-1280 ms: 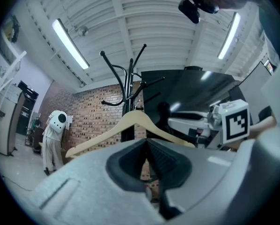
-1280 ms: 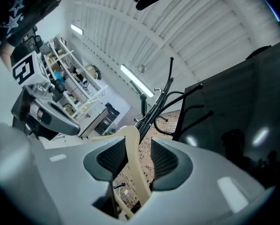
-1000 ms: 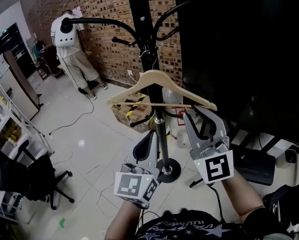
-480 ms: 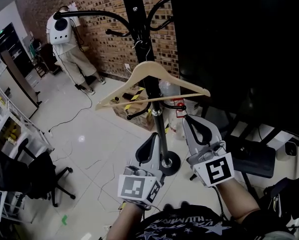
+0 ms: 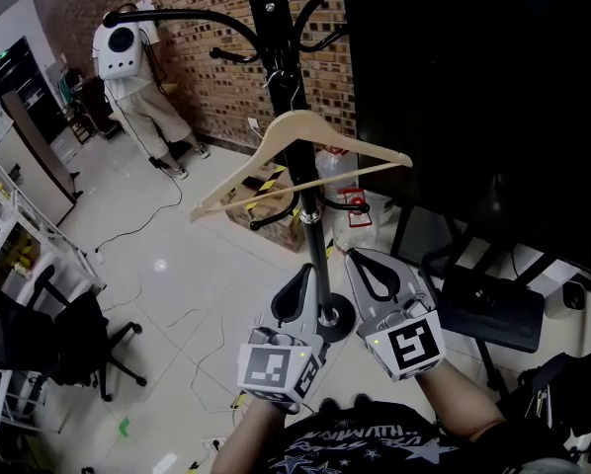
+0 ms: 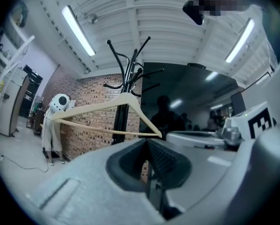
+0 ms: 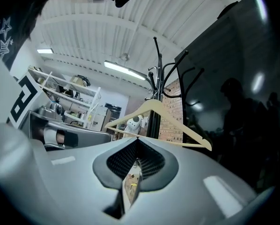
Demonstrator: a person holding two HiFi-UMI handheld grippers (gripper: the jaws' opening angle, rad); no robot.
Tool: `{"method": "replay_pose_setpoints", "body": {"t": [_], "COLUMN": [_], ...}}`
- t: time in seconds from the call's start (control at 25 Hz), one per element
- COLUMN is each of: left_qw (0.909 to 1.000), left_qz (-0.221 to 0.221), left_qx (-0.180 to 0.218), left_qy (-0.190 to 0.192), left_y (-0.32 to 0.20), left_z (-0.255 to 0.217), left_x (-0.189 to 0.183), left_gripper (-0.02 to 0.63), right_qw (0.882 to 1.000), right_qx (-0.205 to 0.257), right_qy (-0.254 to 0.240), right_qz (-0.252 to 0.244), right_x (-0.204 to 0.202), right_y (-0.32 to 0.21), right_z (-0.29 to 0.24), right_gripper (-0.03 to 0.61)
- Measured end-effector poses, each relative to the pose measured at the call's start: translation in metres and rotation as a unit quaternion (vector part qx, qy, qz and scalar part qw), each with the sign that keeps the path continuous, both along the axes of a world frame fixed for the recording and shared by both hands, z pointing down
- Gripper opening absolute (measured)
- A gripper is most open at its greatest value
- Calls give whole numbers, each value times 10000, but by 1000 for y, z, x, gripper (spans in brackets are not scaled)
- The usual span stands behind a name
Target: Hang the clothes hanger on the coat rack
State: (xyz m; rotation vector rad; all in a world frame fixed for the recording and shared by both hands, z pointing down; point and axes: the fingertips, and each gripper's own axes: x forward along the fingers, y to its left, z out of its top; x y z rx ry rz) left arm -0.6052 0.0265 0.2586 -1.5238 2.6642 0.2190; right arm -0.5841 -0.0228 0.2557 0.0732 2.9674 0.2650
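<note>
A pale wooden hanger (image 5: 305, 151) hangs by its metal hook (image 5: 288, 85) from the black coat rack (image 5: 276, 28), tilted with its left end lower. Neither gripper touches it. Both sit below it, near the rack's pole. My left gripper (image 5: 297, 282) is shut with nothing in it. Beside it on the right, my right gripper (image 5: 363, 258) is also shut and holds nothing. The left gripper view shows the hanger (image 6: 116, 114) and rack (image 6: 125, 90) beyond the closed left gripper (image 6: 148, 146). From the right gripper (image 7: 136, 146), the hanger (image 7: 154, 109) appears ahead and above.
A figure in white (image 5: 137, 87) stands by the brick wall (image 5: 216, 67). A cardboard box (image 5: 261, 210) and plastic bottles (image 5: 350, 210) sit by the rack's round base (image 5: 337, 319). A dark panel (image 5: 473, 97) fills the right. An office chair (image 5: 68, 344) and shelving (image 5: 19, 235) stand at left.
My right gripper has dropped away from the hanger's right end and its jaws have gone from open to shut. The left gripper sank a little. The hanger stays on the rack, now tilted.
</note>
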Motion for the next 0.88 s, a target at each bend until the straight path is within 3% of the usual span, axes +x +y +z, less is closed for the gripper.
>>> {"method": "replay_pose_setpoints", "body": {"t": [0.88], "left_qw": [10000], "left_qz": [72], "left_qx": [6], "left_qy": [56], "left_y": [-4], "left_z": [7], "left_x": [6], "left_gripper": [5], "right_qw": [9995], "right_qx": [-40], "right_qy": [273], "right_qz": [-139], "right_x": [-1], "right_y": [6], "right_z": [12], "right_gripper": [6]}}
